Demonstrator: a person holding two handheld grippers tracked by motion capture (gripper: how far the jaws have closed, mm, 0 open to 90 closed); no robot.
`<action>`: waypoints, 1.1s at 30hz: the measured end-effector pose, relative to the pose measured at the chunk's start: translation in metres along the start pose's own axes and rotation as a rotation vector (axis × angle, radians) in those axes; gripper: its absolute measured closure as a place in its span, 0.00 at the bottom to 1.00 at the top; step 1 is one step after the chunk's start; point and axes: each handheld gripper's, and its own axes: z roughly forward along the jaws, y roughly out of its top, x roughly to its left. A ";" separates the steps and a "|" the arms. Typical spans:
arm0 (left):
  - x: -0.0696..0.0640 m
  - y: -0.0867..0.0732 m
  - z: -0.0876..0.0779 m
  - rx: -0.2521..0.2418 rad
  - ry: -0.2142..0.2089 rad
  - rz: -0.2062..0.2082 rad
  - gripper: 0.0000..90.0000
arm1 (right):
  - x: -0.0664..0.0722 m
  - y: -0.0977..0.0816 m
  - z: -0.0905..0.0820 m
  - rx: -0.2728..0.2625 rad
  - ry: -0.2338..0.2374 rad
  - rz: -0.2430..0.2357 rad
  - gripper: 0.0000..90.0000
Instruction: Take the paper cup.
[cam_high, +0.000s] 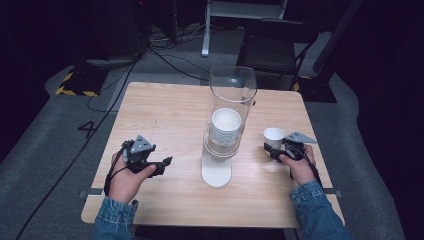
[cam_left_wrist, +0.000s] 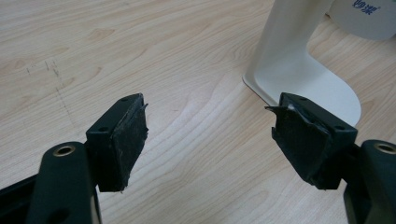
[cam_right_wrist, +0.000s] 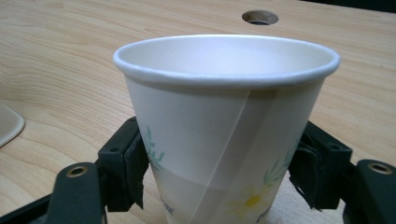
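Observation:
A white paper cup (cam_high: 273, 136) with a flower print stands upright at the right of the wooden table (cam_high: 170, 110). My right gripper (cam_high: 272, 148) is shut on it low down; in the right gripper view both pads lie against the walls of the cup (cam_right_wrist: 224, 107), left and right of the gripper's (cam_right_wrist: 219, 172) middle. My left gripper (cam_high: 165, 165) rests low over the table's left half, open, with bare wood between its jaws (cam_left_wrist: 210, 135). A clear tube dispenser (cam_high: 231, 85) holding a stack of cups (cam_high: 226, 127) stands between the two hands on a white base (cam_high: 216, 172).
The dispenser's white foot (cam_left_wrist: 299, 70) lies just right of the left gripper's far jaw. A round cable hole (cam_right_wrist: 259, 17) sits in the tabletop beyond the cup. A chair (cam_high: 272, 47) and floor cables (cam_high: 125, 75) lie behind the table.

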 end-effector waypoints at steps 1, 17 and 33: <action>0.000 0.000 0.000 0.001 0.000 0.002 0.29 | 0.000 0.000 0.000 -0.001 0.000 0.011 0.32; 0.001 -0.001 0.000 0.001 0.001 0.010 0.29 | 0.003 -0.003 -0.001 0.025 -0.011 0.027 0.18; 0.002 0.000 0.000 0.003 -0.002 0.009 0.28 | 0.008 0.018 -0.040 0.027 -0.046 -0.003 0.18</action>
